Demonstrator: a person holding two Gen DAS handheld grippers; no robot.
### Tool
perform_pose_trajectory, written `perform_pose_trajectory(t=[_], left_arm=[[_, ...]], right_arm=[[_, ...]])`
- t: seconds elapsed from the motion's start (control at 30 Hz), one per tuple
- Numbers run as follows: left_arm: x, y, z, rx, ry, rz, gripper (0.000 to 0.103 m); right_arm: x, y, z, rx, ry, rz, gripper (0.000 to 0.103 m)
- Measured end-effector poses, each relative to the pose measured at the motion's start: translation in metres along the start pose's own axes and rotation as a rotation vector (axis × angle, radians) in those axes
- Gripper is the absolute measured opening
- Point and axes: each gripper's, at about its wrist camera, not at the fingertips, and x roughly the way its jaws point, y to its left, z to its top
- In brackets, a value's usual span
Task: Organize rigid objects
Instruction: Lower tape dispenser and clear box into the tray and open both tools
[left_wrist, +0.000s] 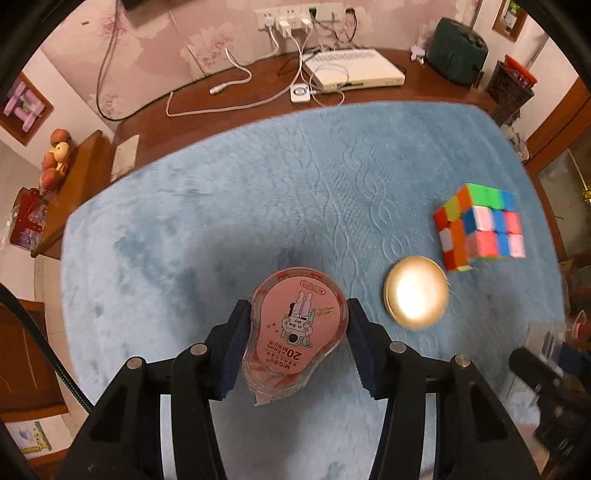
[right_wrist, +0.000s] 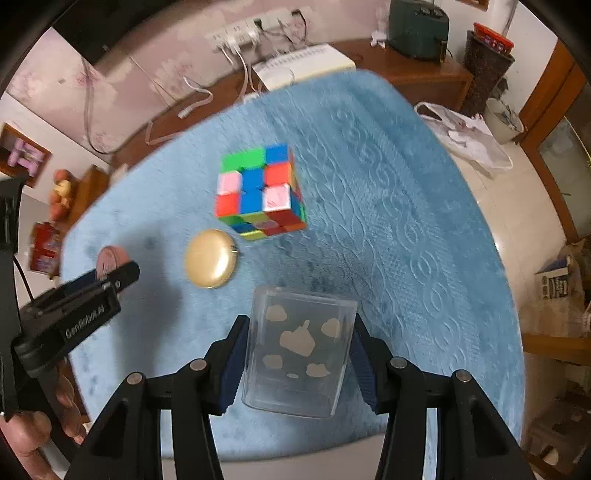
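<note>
My left gripper (left_wrist: 297, 325) is shut on a pink correction-tape dispenser (left_wrist: 299, 328), held above the blue fleece mat (left_wrist: 258, 192). To its right on the mat lie a round gold compact (left_wrist: 416, 297) and a multicoloured puzzle cube (left_wrist: 480, 227). In the right wrist view my right gripper (right_wrist: 299, 350) is shut on a clear plastic box (right_wrist: 299, 350) printed with pale shapes, lifted off the mat (right_wrist: 388, 203). The puzzle cube (right_wrist: 260, 190) and gold compact (right_wrist: 210, 258) lie beyond it. The left gripper (right_wrist: 110, 275) with the pink dispenser (right_wrist: 110, 260) shows at the left.
Behind the mat on the wooden table stand a white box (left_wrist: 354, 70), a power strip (left_wrist: 295, 16) with cables, and a dark green case (left_wrist: 458, 48). A low wooden shelf with fruit (left_wrist: 55, 155) is at left. A white bag (right_wrist: 469, 136) and floor clutter lie to the right.
</note>
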Motion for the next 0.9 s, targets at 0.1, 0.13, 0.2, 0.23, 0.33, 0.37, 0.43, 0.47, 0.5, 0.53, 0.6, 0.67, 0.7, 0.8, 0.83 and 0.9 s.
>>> perform_pose_trajectory(t=[0.1, 0.13, 0.2, 0.23, 0.33, 0.37, 0.43, 0.47, 0.5, 0.53, 0.6, 0.67, 0.7, 0.8, 0.83, 0.9], left_arm=[[-0.031, 0.005, -0.011, 0.006, -0.039, -0.009, 0.055], [-0.041, 0.007, -0.015, 0.012, -0.053, -0.013, 0.055], [-0.066, 0.009, -0.024, 0.023, -0.085, -0.025, 0.055], [-0.077, 0.009, -0.030, 0.031, -0.100, -0.030, 0.055], [-0.112, 0.005, -0.052, 0.053, -0.140, -0.042, 0.055], [-0.123, 0.003, -0.061, 0.059, -0.149, -0.048, 0.055], [-0.140, -0.003, -0.079, 0.068, -0.160, -0.064, 0.055], [-0.147, -0.004, -0.089, 0.072, -0.160, -0.076, 0.055], [-0.151, -0.007, -0.098, 0.076, -0.159, -0.085, 0.055], [-0.155, -0.010, -0.108, 0.080, -0.159, -0.091, 0.055], [-0.159, -0.017, -0.129, 0.090, -0.151, -0.093, 0.055], [-0.158, -0.025, -0.151, 0.094, -0.137, -0.089, 0.055], [-0.156, -0.028, -0.161, 0.096, -0.128, -0.085, 0.055], [-0.143, -0.038, -0.187, 0.101, -0.097, -0.059, 0.055], [-0.138, -0.042, -0.196, 0.102, -0.086, -0.045, 0.055], [-0.126, -0.045, -0.211, 0.095, -0.059, -0.028, 0.055]], right_arm=[[-0.026, 0.005, -0.005, -0.016, -0.046, 0.038, 0.052], [-0.035, 0.005, -0.007, -0.025, -0.062, 0.048, 0.052], [-0.054, 0.009, -0.012, -0.052, -0.090, 0.068, 0.052], [-0.065, 0.011, -0.019, -0.074, -0.102, 0.078, 0.052], [-0.085, 0.014, -0.034, -0.136, -0.122, 0.091, 0.052], [-0.089, 0.015, -0.038, -0.155, -0.126, 0.092, 0.052], [-0.098, 0.016, -0.056, -0.196, -0.125, 0.096, 0.052], [-0.101, 0.018, -0.067, -0.217, -0.119, 0.098, 0.052], [-0.103, 0.018, -0.077, -0.239, -0.112, 0.097, 0.052], [-0.103, 0.018, -0.086, -0.256, -0.106, 0.092, 0.052], [-0.102, 0.018, -0.108, -0.301, -0.087, 0.075, 0.052], [-0.097, 0.017, -0.128, -0.344, -0.062, 0.055, 0.052], [-0.094, 0.016, -0.138, -0.360, -0.048, 0.047, 0.052], [-0.079, 0.011, -0.166, -0.401, 0.007, 0.025, 0.052], [-0.075, 0.010, -0.173, -0.410, 0.020, 0.020, 0.052], [-0.066, 0.009, -0.187, -0.434, 0.041, -0.001, 0.052]])
